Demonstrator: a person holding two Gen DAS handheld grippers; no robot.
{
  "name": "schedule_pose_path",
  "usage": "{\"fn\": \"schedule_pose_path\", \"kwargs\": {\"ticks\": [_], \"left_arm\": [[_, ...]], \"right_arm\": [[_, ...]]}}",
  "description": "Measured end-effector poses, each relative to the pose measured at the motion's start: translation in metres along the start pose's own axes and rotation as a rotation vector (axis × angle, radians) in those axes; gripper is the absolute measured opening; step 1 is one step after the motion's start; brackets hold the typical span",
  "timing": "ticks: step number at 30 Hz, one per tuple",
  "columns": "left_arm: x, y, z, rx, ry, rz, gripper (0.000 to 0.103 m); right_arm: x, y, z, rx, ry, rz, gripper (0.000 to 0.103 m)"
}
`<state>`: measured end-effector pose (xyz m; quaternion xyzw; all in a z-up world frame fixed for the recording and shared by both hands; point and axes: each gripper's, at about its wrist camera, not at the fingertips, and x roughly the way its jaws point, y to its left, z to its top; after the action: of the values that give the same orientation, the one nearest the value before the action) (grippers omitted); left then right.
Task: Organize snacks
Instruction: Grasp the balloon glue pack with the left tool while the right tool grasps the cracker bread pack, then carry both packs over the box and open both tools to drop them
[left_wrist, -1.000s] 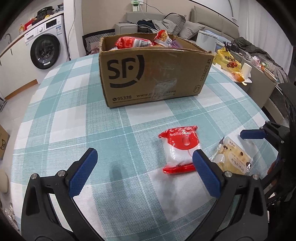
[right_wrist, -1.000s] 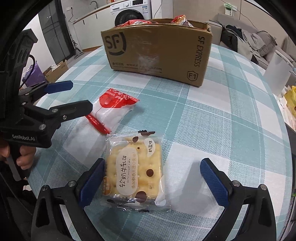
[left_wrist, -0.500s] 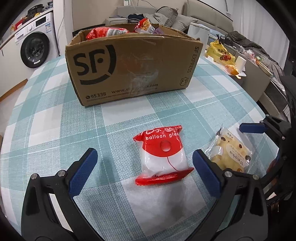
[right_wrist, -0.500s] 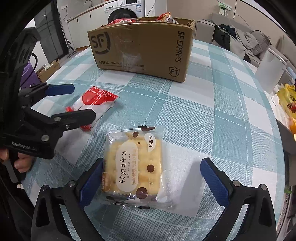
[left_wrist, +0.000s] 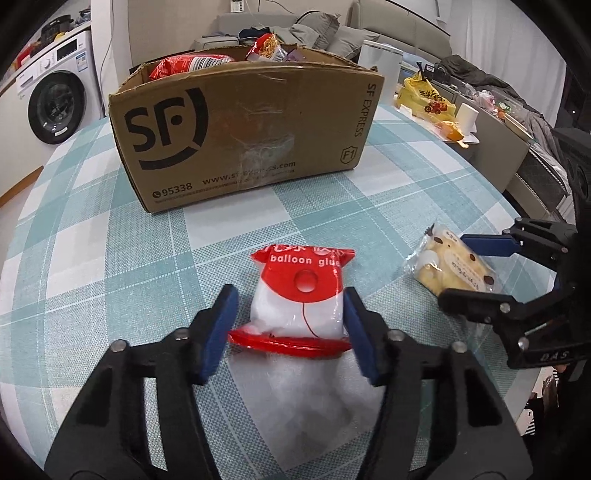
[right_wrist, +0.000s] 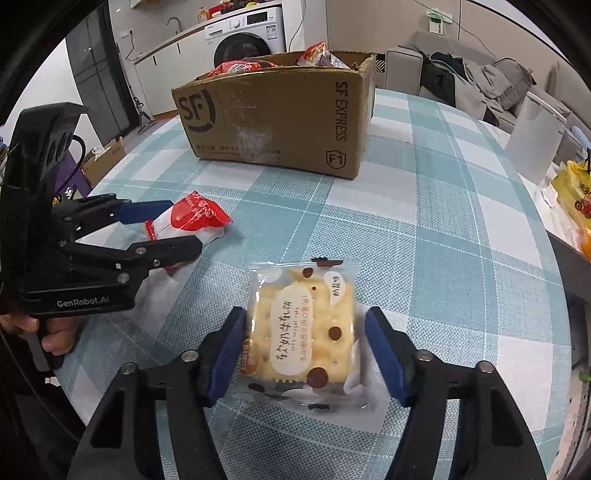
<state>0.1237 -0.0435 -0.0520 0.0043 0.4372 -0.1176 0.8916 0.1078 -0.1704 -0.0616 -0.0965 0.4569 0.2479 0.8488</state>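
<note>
A red and white "balloon glue" packet (left_wrist: 301, 295) lies on the checked tablecloth. My left gripper (left_wrist: 291, 332) straddles it, jaws narrowed to its sides; the right finger touches it, the left shows a small gap. A yellow cracker packet (right_wrist: 301, 325) lies flat between the fingers of my right gripper (right_wrist: 304, 350), jaws narrowed close to both edges. Each gripper also shows in the other view: the right gripper (left_wrist: 476, 273), the left gripper (right_wrist: 162, 229). The SF cardboard box (left_wrist: 243, 136) with snacks inside stands behind both packets.
The round table's edge (right_wrist: 554, 266) runs close on the right. A yellow bag (left_wrist: 424, 99) and a white roll (left_wrist: 467, 118) sit on a side surface beyond it. A washing machine (left_wrist: 55, 107) stands at the far left.
Both grippers moved forward over their packets and their jaws narrowed from wide open to close around them.
</note>
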Motion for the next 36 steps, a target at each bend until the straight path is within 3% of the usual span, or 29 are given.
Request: {"fn": "schedule_pose_path", "kwargs": {"ticks": [12, 36], "left_arm": [[-0.010, 0.000, -0.001, 0.014, -0.028, -0.016, 0.050], [-0.066, 0.033, 0.031, -0.063, -0.182, 0.010, 0.050]], "right_arm": [[-0.002, 0.001, 0.002, 0.015, -0.028, 0.040, 0.058], [-0.043, -0.001, 0.044, 0.142, -0.244, 0.109, 0.058]]}}
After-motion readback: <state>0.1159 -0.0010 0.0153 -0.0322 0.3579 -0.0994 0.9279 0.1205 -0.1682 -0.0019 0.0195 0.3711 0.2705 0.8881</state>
